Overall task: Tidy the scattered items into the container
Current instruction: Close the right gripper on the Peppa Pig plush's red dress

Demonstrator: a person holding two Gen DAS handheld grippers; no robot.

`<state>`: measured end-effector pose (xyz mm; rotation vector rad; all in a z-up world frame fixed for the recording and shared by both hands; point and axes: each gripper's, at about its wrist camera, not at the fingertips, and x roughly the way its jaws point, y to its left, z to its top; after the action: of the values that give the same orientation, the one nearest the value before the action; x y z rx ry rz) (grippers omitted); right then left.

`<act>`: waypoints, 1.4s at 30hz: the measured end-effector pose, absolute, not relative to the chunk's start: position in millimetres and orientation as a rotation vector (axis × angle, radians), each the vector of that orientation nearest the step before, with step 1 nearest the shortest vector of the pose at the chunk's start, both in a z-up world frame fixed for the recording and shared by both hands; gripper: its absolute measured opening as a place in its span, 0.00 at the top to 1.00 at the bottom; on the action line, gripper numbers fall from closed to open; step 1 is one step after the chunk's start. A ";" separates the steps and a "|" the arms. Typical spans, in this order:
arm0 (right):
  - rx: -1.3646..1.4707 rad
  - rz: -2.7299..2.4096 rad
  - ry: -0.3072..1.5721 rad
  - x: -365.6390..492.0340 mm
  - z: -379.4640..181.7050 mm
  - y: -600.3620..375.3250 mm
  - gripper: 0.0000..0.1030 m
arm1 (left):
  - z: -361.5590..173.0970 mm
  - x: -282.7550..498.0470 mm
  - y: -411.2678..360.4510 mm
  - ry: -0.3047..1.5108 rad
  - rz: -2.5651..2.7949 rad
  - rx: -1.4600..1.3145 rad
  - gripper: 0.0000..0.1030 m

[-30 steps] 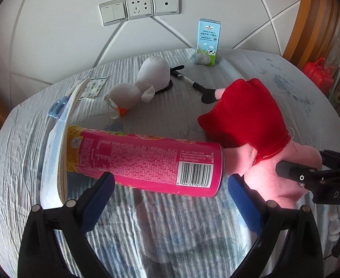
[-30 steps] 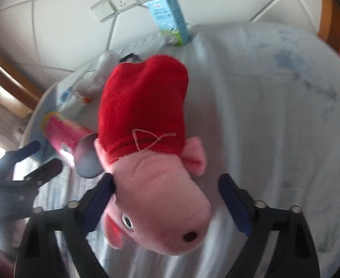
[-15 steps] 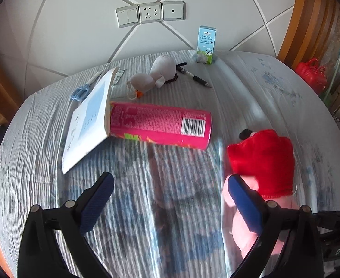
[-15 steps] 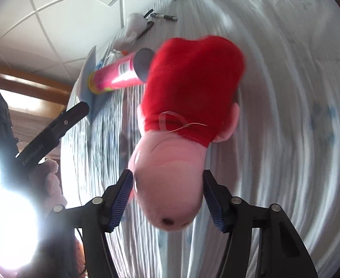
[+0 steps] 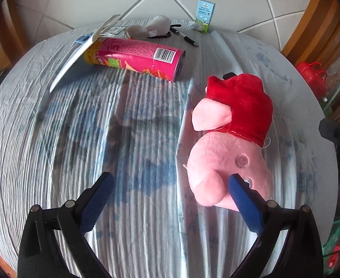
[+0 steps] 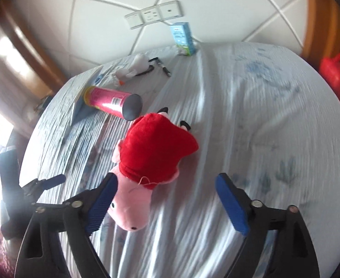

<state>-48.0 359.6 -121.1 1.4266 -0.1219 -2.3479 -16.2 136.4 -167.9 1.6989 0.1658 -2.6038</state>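
Note:
A pink pig plush in a red dress lies on the blue-and-white cloth, snout toward me. My right gripper is open around its head end, with the plush close to the left finger and apart from the right one. My left gripper is open and holds nothing; the pig's head sits just beyond its right fingertip. Farther back a pink snack can lies on its side against a tilted white book. No container shows in either view.
Near the wall lie a white duck plush, a black pen and a standing milk carton. A red basket sits past the right edge of the cloth. Wooden frames flank both sides.
The right gripper, shut on the pig's head half a second ago, is now open and the pig lies on the cloth. The left gripper has drawn back from the can.

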 end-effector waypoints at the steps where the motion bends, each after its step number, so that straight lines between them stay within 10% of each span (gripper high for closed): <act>1: 1.417 -2.316 -0.095 -52.0 -123.4 363.6 0.14 | -168.4 -12.9 141.1 0.186 -2.569 1.673 0.03; 9: 1.306 -2.086 0.167 -79.3 -133.7 378.2 0.46 | -169.7 11.8 180.8 0.396 -2.390 1.590 0.00; 20: 1.230 -1.878 0.247 -130.0 -158.4 364.9 0.42 | -209.6 -7.9 215.6 0.581 -2.231 1.501 0.00; 31: 1.188 -1.574 0.269 -134.6 -210.0 309.4 0.45 | -199.6 -26.8 158.8 0.107 -2.277 1.465 0.00; 42: 1.146 -1.756 0.265 -136.7 -206.1 310.4 0.32 | -209.4 -34.9 130.5 0.410 -2.311 1.433 0.00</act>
<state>-136.7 310.4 -206.1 1.1456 0.2651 -1.7558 -34.9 130.5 -209.4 1.4326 0.4104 -2.3108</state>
